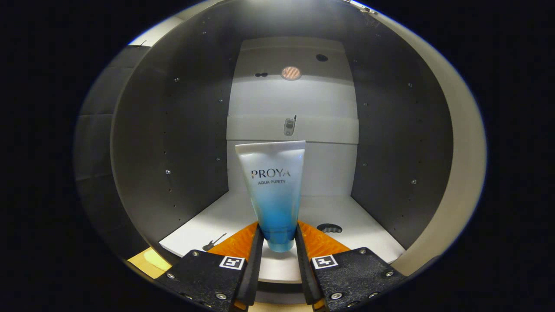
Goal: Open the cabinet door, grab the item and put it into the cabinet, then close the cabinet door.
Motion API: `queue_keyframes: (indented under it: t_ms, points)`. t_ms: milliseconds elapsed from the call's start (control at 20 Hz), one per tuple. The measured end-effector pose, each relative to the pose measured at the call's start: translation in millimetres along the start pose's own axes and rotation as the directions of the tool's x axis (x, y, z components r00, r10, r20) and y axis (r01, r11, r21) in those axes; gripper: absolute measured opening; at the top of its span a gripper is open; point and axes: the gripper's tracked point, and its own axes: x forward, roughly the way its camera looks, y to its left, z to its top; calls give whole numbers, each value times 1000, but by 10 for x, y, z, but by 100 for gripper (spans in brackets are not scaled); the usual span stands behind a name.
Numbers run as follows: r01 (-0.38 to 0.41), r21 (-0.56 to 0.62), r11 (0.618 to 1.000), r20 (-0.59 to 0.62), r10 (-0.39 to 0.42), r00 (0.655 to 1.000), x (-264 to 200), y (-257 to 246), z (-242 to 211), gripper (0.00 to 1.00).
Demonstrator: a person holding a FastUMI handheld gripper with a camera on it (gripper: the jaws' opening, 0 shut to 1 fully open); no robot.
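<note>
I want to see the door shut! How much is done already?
Done: the cabinet stands open and the tube is grabbed. Now: the gripper fingers squeeze its lower end, upright at the cabinet's mouth. Left: set it on the shelf, let go, shut the door.

White cabinet shelf (355, 234) — a dark flat mark (329, 227), perhaps a sticker.

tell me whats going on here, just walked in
A person is working a handheld gripper, and its jaws are closed on the lower end of a white-to-blue cosmetic tube, holding it upright with the flat crimped end up. The cabinet is already open, and the tube is at the front of its white shelf floor, about to be set inside. Small stickers sit on the floor and back wall. Releasing the tube and closing the door are not yet done.
</note>
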Motion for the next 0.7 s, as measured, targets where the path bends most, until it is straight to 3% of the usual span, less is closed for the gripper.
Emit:
queue_keyframes:
  t_ms: [350, 550, 700]
  points:
    - [-24, 10, 1000, -10, 24, 1000, 31, 85, -193, 43]
    - [-24, -5, 1000, -30, 24, 999, 7, 161, -218, 50]
    - [-41, -1, 999, -40, 41, 998, -99, 217, -213, 77]
